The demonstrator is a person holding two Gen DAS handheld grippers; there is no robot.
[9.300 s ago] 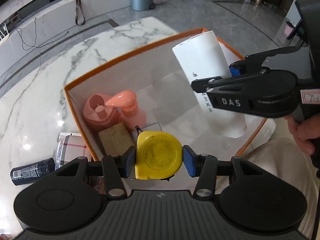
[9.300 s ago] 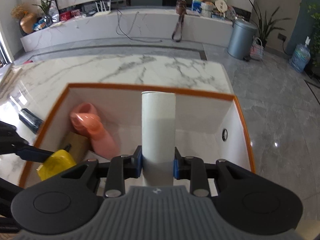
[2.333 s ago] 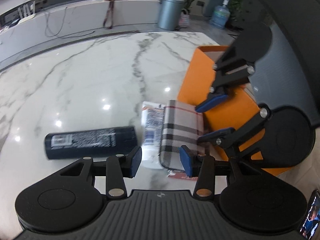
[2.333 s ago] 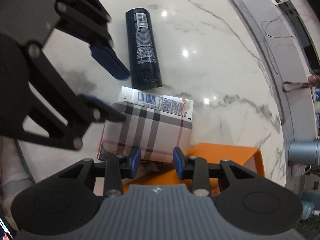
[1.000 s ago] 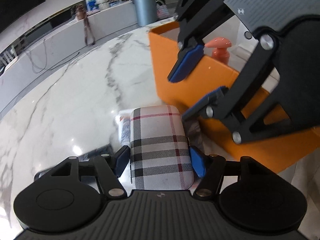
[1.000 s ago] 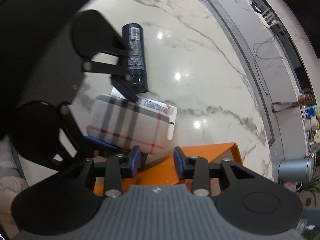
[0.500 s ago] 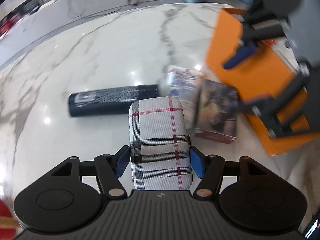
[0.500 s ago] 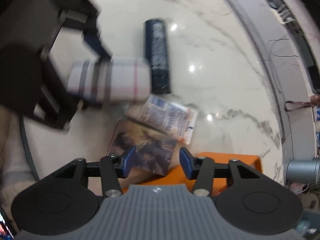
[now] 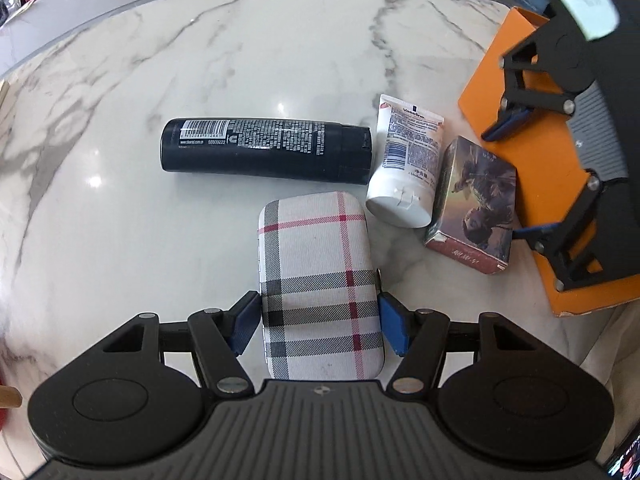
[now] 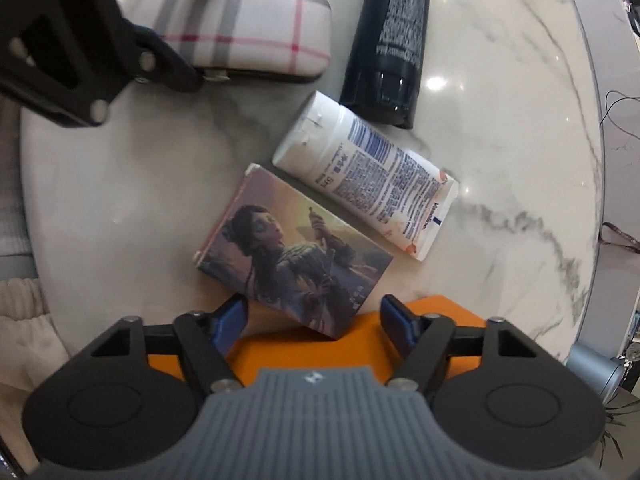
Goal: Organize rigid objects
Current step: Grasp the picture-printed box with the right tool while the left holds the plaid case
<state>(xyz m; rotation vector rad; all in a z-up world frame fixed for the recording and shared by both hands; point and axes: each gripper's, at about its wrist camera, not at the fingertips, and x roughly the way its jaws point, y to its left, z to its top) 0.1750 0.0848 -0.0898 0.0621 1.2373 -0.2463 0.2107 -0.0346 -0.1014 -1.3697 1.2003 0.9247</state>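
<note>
My left gripper (image 9: 318,320) is shut on a plaid hard case (image 9: 316,248), held low over the marble table. Beyond it lie a dark bottle (image 9: 264,150), a white lotion tube (image 9: 408,168) and a picture-printed box (image 9: 474,200) that leans on the orange box (image 9: 536,160). In the right wrist view my right gripper (image 10: 314,316) hangs over the near corner of the picture-printed box (image 10: 296,256). Its jaws are opening, with that corner between them and the pads clear of it. The plaid case (image 10: 240,28) and the left gripper (image 10: 188,12) show at the top left.
The orange box rim (image 10: 440,312) sits directly under my right gripper. The tube (image 10: 368,176) and dark bottle (image 10: 392,40) lie close behind the picture box. The table's round edge (image 10: 596,184) curves on the right, and a person's light trousers (image 10: 20,320) are at the left.
My left gripper carried the plaid case off the pile and away from the orange box, uncovering the picture box. My right gripper came down over that box with its jaws wider.
</note>
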